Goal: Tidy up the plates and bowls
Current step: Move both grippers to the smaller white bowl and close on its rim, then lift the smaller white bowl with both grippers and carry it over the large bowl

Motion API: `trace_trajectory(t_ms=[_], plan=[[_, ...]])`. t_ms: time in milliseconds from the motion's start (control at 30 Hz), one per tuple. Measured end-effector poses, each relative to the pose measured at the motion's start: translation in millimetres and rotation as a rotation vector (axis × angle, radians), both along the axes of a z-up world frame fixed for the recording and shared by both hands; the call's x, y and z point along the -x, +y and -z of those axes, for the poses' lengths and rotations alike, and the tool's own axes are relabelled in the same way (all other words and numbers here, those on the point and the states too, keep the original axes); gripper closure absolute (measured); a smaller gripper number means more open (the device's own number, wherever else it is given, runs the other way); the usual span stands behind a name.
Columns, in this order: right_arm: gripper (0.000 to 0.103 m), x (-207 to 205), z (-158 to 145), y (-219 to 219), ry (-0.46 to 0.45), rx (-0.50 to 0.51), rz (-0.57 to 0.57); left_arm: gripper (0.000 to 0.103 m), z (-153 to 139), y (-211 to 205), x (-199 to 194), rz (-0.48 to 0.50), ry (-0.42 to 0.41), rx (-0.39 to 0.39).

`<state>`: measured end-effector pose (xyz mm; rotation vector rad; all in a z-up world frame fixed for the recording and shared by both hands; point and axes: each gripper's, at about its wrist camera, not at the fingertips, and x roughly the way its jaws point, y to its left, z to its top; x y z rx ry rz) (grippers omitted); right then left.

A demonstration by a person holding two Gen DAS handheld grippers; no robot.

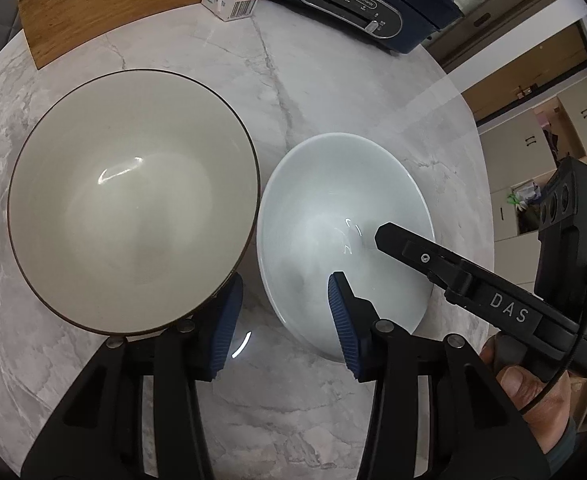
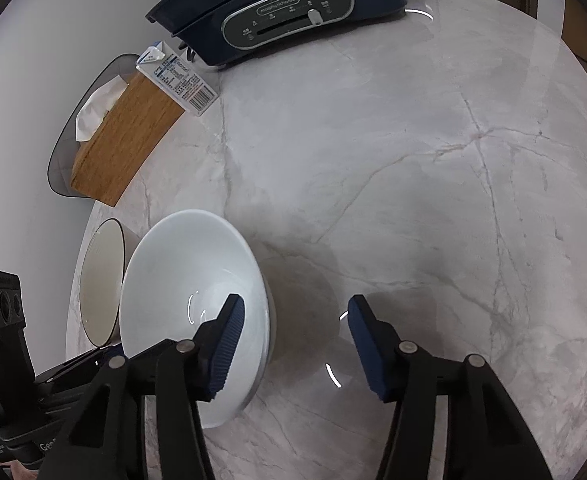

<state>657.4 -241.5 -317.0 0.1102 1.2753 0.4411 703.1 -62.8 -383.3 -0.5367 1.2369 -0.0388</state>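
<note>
Two bowls stand on the marble surface [image 1: 333,80], rims nearly touching. In the left wrist view the larger cream bowl [image 1: 133,200] with a dark rim fills the left half of the frame, and the smaller white bowl [image 1: 333,216] sits just right of centre.

The left hand-held gripper [image 1: 281,320] is spread wide, straddling the gap between the bowls: its left pad lies at the cream bowl's near rim, and its right pad hangs over the white bowl's near wall. The right hand-held gripper [image 2: 293,344] is also spread and grips nothing. In the right wrist view, at lower centre, its left pad sits inside the white bowl [image 2: 181,300] while its right pad is outside over bare surface, so the bowl's right wall lies between the jaws. I judge the right one better placed to pinch that rim.

Readable writing: "morphy richards" on the blue appliance [image 2: 285,12] at the top, and "DAS" on the right tool's arm, seen at the lower right of the left wrist view. A carton [image 2: 177,80] carries a barcode; its print is too small to read.
</note>
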Motion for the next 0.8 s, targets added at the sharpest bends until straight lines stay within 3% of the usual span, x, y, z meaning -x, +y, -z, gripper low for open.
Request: trace_trajectory(t_ms=[100,267,333,433,533,800], plan=[[0.052,-1.2,3.1,2.5,0.008,0.009,-0.004,0.072,2.2,1.2,2.9,0.006,0.006,-0.010],[0.056,-1.9,3.3,4.3,0.007,0.011,-0.005,0.071,2.1,4.4,8.5,0.003,0.007,-0.022],[0.070,-1.6,4.2,6.5,0.010,0.022,-0.013,0.071,2.1,3.6,9.2,0.007,0.007,-0.023],[0.084,-0.4,4.3,13.6,0.007,0.033,-0.035,0.079,1.0,1.2,8.0,0.021,0.001,-0.017],[0.094,2.3,2.5,19.9,0.000,0.041,-0.051,0.083,-2.2,-2.0,7.9,0.042,-0.003,-0.028],[0.094,18.4,-11.6,10.4,-0.023,0.023,-0.025,0.086,-20.2,-10.0,16.9,0.082,-0.029,-0.053]])
